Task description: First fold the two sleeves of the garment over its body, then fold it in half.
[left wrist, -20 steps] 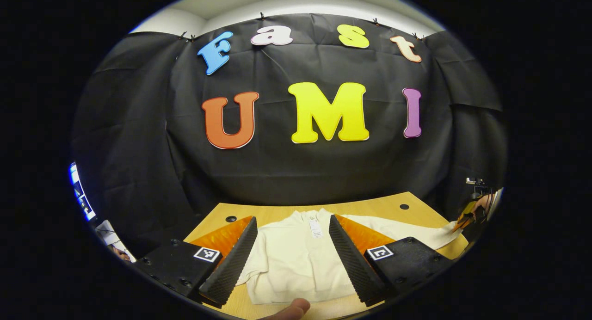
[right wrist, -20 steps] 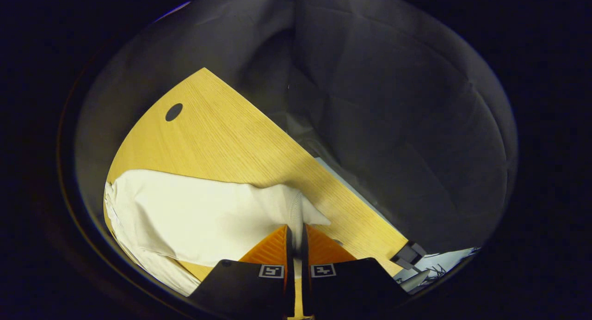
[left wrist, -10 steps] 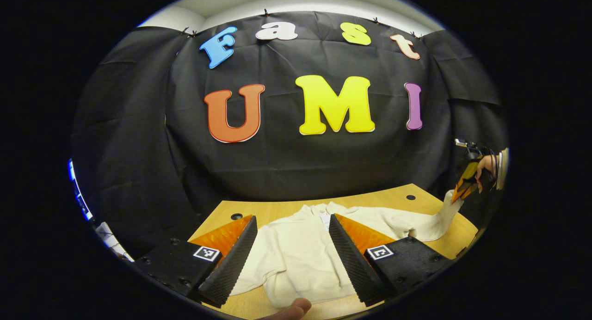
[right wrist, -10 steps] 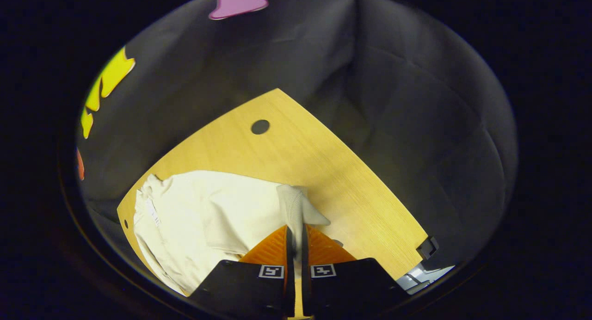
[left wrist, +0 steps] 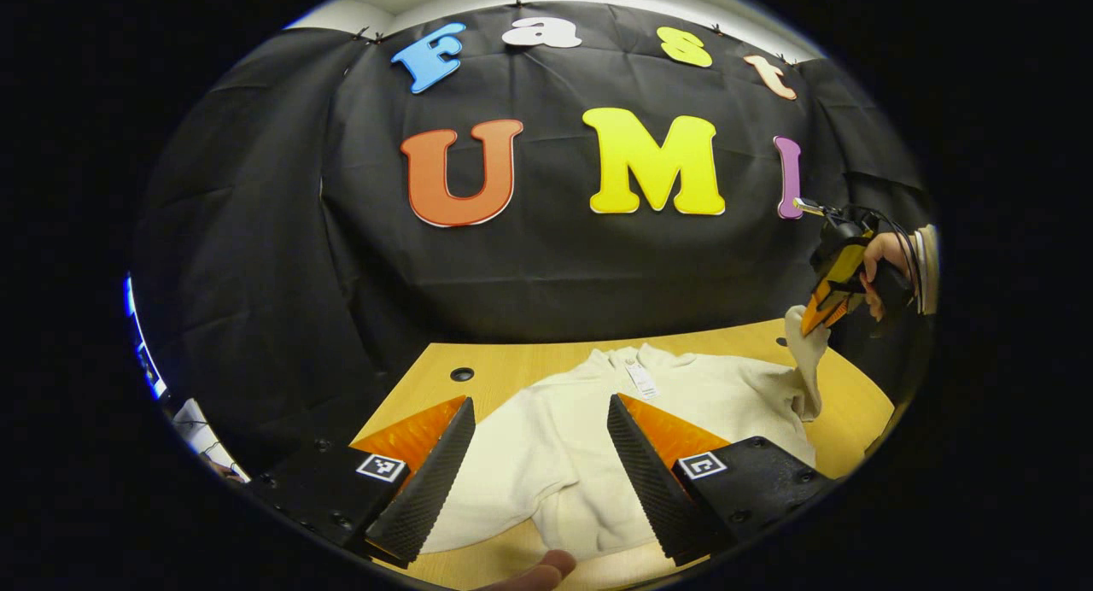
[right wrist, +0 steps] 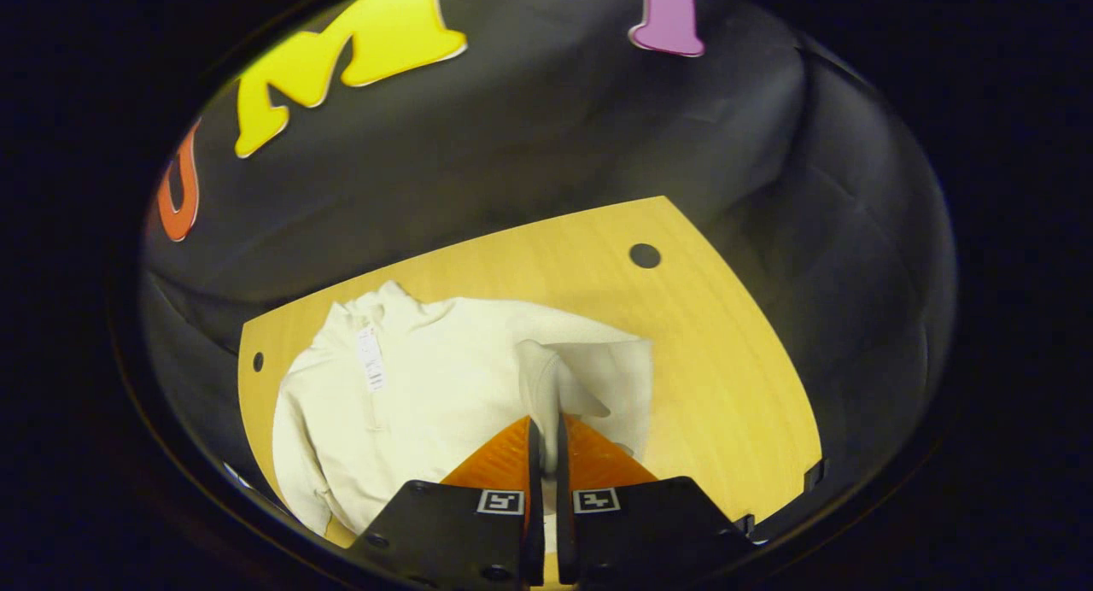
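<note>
A cream sweatshirt [left wrist: 589, 420] lies flat on the wooden table [left wrist: 504, 369], neck toward the wall. My left gripper [left wrist: 540, 416] hovers open above its near half, fingers spread over the cloth without touching it. My right gripper [right wrist: 546, 422] is shut on the cuff of one sleeve [right wrist: 546, 377], lifted high above the table. In the left gripper view that right gripper [left wrist: 811, 322] hangs at the far right in a hand, the sleeve [left wrist: 803, 369] drooping from it to the shoulder. In the right gripper view the sweatshirt [right wrist: 427, 386] spreads below, its other sleeve lying along the body.
The table has a round hole [left wrist: 462, 374] near its far left corner and another [right wrist: 645, 254] near the far right. Black cloth walls close in behind and at both sides. A fingertip [left wrist: 546, 567] shows at the table's near edge.
My right gripper has risen and swung inward over the garment, lifting the sleeve off the table and toward the body. The left gripper stayed open, shifting slightly left.
</note>
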